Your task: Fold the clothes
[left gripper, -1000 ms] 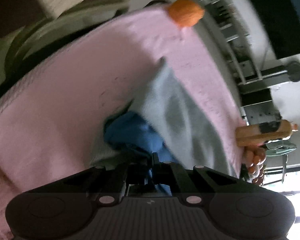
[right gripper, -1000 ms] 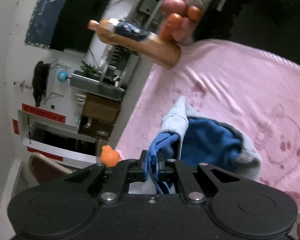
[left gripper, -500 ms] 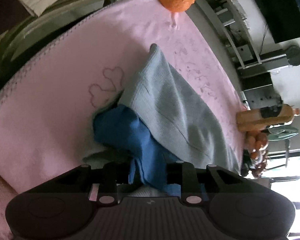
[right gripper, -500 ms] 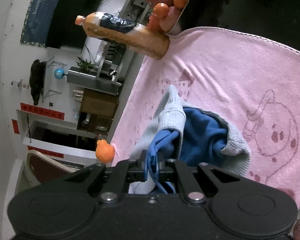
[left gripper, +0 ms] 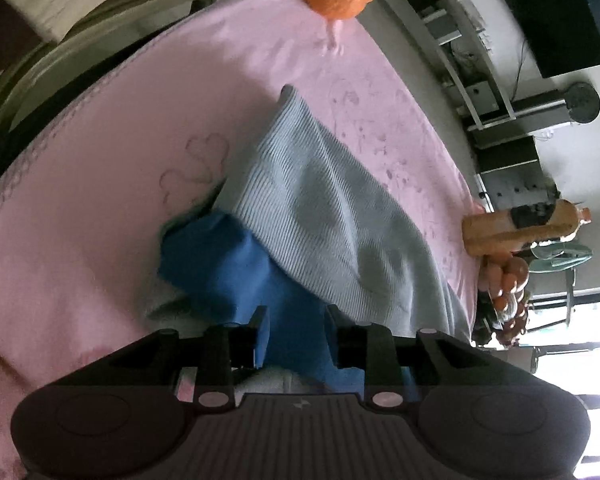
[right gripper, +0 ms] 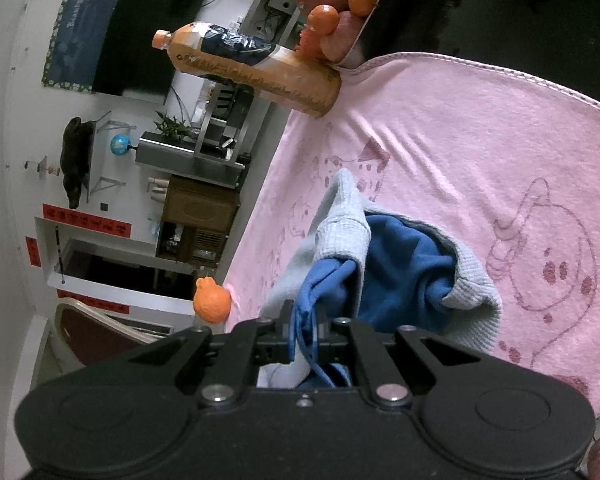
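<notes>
Since a second ago our left gripper [left gripper: 292, 334] has let go, its jaws now spread around blue cloth. Our right gripper [right gripper: 303, 338] pinches the blue-lined grey garment [left gripper: 328, 216], which lies bunched and half-doubled on the pink blanket [left gripper: 100, 160]; we judge folding unfinished.

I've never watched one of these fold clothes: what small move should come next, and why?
Probably draw the left gripper back clear. Its jaws stand apart around the blue fabric of the garment, which lies on the pink towel, while the right gripper is clamped on another blue edge.
</notes>
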Motion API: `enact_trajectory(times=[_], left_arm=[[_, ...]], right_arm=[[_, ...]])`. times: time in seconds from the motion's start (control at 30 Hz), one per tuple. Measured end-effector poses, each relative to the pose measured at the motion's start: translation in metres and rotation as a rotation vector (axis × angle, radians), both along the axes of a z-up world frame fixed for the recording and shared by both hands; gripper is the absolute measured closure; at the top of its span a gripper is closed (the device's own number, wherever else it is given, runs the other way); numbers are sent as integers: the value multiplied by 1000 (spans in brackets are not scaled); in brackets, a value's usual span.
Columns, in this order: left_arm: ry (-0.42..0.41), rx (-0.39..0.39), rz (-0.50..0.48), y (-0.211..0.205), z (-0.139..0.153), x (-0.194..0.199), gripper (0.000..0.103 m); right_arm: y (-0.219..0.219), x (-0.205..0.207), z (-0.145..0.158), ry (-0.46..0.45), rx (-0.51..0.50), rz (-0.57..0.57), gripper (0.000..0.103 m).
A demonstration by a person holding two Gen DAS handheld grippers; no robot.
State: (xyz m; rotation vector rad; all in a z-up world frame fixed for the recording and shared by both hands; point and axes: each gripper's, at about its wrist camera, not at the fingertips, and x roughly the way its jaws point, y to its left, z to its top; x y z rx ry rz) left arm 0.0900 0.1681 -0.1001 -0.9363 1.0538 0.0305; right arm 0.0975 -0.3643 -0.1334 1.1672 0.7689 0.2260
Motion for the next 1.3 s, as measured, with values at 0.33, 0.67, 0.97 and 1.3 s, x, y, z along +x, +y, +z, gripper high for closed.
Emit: enact_trajectory(times=[0.33,0.67,0.97,1.3], left_arm=[[37,49,-53,-10,-16,-1,69],[12,102,-107,-16,-19,19,69],[-38,82,-97,-10,2,27,69],[-43,62,-81,-1,16,29,69]], right_arm=[[3,0,1,-3,-15,12,96],[0,-1,1,1,-18,8,96],[-1,0,0,3,-8,5,96],[0,0,0,5,1,2,95]])
